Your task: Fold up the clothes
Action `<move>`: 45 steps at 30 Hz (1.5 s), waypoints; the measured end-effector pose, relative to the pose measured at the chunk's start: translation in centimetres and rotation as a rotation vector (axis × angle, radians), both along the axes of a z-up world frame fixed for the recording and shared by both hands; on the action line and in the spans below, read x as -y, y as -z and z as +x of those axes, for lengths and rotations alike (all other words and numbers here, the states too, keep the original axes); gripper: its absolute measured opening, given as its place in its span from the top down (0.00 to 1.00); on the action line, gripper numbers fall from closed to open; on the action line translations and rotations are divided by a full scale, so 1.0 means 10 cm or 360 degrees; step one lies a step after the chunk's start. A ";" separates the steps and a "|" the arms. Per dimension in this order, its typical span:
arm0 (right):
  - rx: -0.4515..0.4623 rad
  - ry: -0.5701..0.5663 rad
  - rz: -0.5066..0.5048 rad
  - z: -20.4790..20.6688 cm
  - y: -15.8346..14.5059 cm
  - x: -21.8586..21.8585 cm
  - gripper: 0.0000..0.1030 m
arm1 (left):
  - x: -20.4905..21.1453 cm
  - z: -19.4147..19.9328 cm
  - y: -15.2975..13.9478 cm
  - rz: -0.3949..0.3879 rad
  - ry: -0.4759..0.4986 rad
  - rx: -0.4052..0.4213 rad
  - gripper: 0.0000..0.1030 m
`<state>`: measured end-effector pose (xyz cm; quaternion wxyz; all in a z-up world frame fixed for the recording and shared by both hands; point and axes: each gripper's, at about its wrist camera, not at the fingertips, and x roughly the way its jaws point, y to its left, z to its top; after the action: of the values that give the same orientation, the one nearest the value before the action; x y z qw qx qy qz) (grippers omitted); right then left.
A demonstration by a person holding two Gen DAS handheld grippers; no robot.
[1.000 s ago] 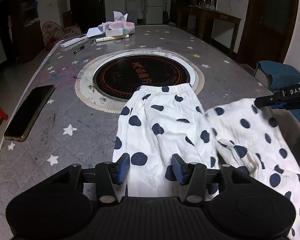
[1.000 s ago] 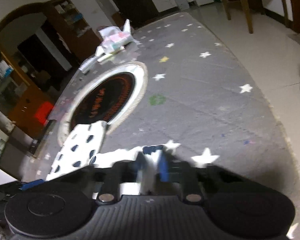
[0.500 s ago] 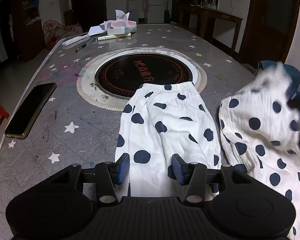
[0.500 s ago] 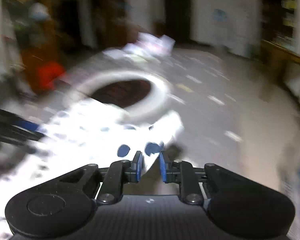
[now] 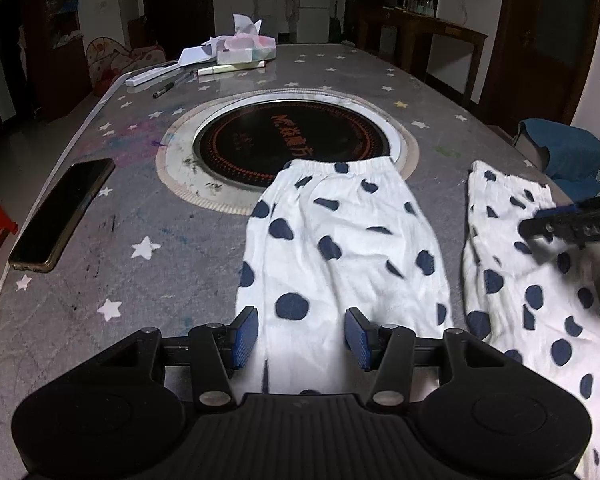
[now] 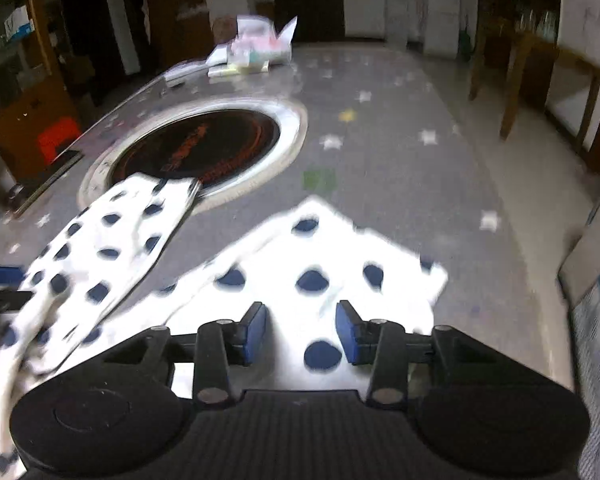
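Note:
White trousers with dark blue dots lie on the grey star-patterned table. The left leg (image 5: 340, 240) lies flat, its cuff over the round cooktop rim. The right leg (image 5: 532, 280) lies spread to the right, also shown in the right wrist view (image 6: 320, 280). My left gripper (image 5: 302, 336) is open and empty, just above the left leg. My right gripper (image 6: 302, 332) is open and empty above the right leg; it shows in the left wrist view (image 5: 572, 224) at the right edge.
A round black cooktop (image 5: 292, 144) sits in the table's middle. A phone (image 5: 64, 212) lies near the left edge. A tissue box (image 5: 246, 50), pens and papers lie at the far end. A blue chair (image 5: 560, 152) stands off the right edge.
My right gripper lifted the right trouser leg, laid it out straight on the table, then opened and let it go. My left gripper has stayed open in place.

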<state>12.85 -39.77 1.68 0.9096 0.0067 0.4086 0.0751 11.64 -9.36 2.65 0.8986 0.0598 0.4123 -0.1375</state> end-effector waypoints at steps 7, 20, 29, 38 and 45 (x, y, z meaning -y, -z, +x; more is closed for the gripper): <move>0.0058 0.0070 -0.0093 0.46 0.07 -0.03 0.46 | -0.10 0.10 0.06 0.0047 -0.0082 0.0050 0.48; 0.0112 0.0006 -0.0107 0.81 -0.06 -0.15 0.47 | -0.02 0.47 -0.07 0.0168 -0.0068 0.0233 0.50; 0.0068 -0.0136 -0.0084 0.53 -0.08 -0.18 0.45 | 0.20 0.98 0.09 0.0102 0.0025 0.0166 0.52; 0.0035 -0.0101 -0.0088 0.47 0.00 0.03 0.44 | -0.05 1.12 0.13 0.0226 -0.0275 0.0283 0.94; 0.0053 -0.0084 -0.0098 0.52 0.07 0.08 0.36 | -0.48 1.17 0.15 0.0308 -0.0493 0.0247 0.66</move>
<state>18.09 -40.57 1.02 0.9137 -0.0335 0.3956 0.0866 23.37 -4.54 1.11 0.9281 0.0922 0.3575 0.0477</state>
